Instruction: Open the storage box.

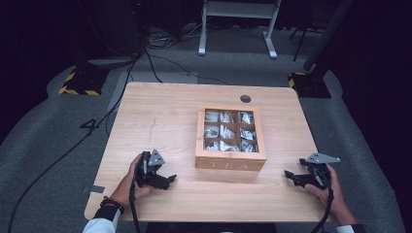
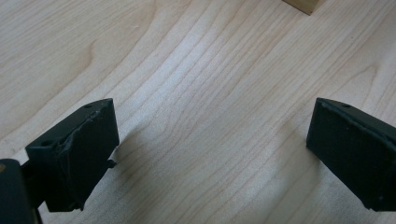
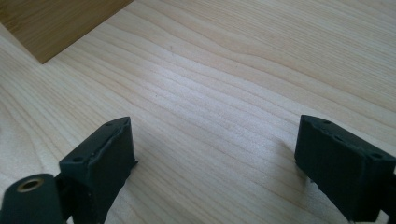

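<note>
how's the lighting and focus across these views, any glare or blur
High view: the table is brightly lit while the floor and surroundings go dark; the tea box lid reflects a little, its contents look soft. Left gripper view: sharp wood grain, soft shadows beside the jaws of the left hand-held gripper. Right gripper view: a pale sheen on the wood between the jaws of the right hand-held gripper.

Dark recording lab: black curtains, hazard-striped stand bases, floor cables, grey carpet around lone wooden table.

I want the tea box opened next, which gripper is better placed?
Left, narrowly. The left gripper rests closer to the tea box front than the right gripper. Both are open and empty.
</note>
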Demonstrator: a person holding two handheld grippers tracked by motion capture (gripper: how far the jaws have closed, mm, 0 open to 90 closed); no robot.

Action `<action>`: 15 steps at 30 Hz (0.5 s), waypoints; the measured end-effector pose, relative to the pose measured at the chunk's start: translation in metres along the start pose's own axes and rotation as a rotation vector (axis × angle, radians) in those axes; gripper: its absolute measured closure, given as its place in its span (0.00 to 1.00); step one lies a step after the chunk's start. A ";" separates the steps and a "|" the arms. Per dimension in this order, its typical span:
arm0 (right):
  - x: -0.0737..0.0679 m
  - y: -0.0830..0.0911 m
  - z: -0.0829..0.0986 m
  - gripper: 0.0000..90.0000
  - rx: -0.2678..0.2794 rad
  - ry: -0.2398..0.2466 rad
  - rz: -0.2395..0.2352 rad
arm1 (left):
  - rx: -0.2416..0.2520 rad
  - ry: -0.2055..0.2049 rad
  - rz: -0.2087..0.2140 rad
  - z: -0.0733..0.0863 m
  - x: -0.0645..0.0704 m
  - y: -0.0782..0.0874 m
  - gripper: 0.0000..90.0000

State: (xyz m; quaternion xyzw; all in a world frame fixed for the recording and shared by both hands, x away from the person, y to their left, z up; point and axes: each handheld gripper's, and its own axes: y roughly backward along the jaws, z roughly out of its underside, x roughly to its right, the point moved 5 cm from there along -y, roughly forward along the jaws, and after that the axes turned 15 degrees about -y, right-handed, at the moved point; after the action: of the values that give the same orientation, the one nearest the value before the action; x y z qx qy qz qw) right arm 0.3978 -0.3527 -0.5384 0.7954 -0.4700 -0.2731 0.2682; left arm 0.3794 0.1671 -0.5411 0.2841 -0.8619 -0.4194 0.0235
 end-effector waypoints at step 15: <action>-0.003 -0.004 -0.006 0.19 -0.019 -0.013 -0.028 | -0.008 0.010 0.050 -0.005 0.007 -0.005 0.01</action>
State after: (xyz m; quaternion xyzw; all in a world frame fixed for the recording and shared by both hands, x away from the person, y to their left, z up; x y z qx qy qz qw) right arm 0.4031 -0.3472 -0.5358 0.7975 -0.4578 -0.2867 0.2688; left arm 0.3776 0.1574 -0.5426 0.2646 -0.8668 -0.4208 0.0393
